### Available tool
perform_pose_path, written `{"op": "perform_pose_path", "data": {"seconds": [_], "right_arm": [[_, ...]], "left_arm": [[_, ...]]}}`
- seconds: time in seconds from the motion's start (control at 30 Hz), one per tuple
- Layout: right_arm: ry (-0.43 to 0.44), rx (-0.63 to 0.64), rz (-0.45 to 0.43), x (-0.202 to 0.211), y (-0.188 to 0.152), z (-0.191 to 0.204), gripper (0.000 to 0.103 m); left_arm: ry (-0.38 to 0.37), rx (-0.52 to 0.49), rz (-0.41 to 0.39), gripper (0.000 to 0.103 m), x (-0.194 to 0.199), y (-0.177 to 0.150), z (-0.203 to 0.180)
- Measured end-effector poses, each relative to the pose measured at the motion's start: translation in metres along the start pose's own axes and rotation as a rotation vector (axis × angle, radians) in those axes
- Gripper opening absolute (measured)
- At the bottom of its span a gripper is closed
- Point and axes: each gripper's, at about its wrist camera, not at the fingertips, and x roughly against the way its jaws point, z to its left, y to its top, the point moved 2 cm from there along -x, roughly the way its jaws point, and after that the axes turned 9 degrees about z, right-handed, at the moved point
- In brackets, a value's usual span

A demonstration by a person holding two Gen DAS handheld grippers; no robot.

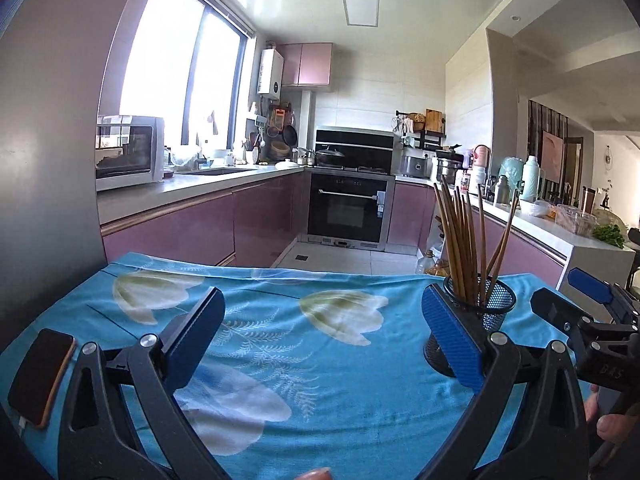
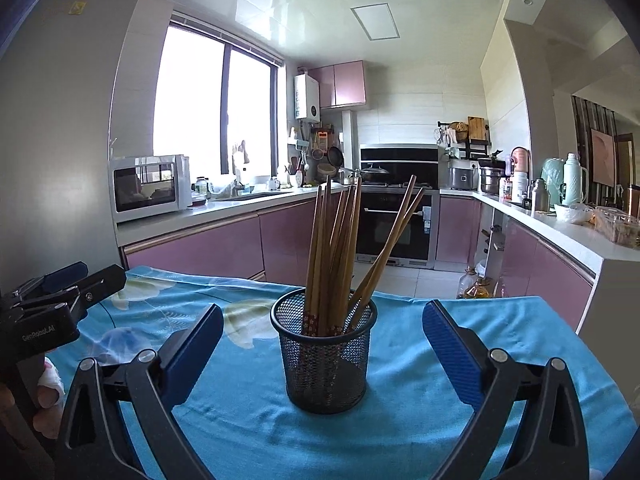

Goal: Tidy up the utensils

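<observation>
Brown wooden chopsticks (image 2: 336,256) stand bunched in a black mesh cup (image 2: 325,360) near the table's (image 2: 400,420) far right corner, with the left hand-held gripper (image 1: 324,336) and right hand-held gripper (image 2: 323,344) both spread wide, holding nothing.

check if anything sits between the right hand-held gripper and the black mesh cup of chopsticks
Nothing visible does. The right hand-held gripper is open, and only bare blue floral tablecloth lies before the black mesh cup of brown wooden chopsticks.
</observation>
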Motion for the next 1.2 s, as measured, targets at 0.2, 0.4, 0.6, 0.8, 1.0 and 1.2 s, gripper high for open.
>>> {"op": "perform_pose_path", "data": {"seconds": [0.2,0.4,0.6,0.8,1.0,1.2], "right_arm": [[-0.021,-0.008,-0.022,0.005,-0.001,0.0,0.096],[-0.032,-0.014,-0.039,0.01,-0.002,0.001,0.096],[-0.035,-0.012,-0.044,0.012,-0.002,0.002,0.096],[-0.041,-0.017,-0.046,0.014,-0.003,0.003,0.096],[-0.045,-0.017,-0.049,0.017,-0.004,0.003,0.096],[-0.047,-0.017,-0.052,0.02,-0.003,0.003,0.096]], "left_arm": [[0.008,-0.002,-0.009,0.097,0.007,-0.003,0.0],[0.016,-0.007,-0.02,0.097,0.012,-0.001,-0.001],[0.022,-0.012,-0.02,0.097,0.014,-0.002,-0.001],[0.025,-0.016,-0.025,0.097,0.017,-0.002,-0.001],[0.033,-0.023,-0.04,0.097,0.022,-0.001,-0.003],[0.032,-0.026,-0.04,0.097,0.023,-0.001,-0.005]]}}
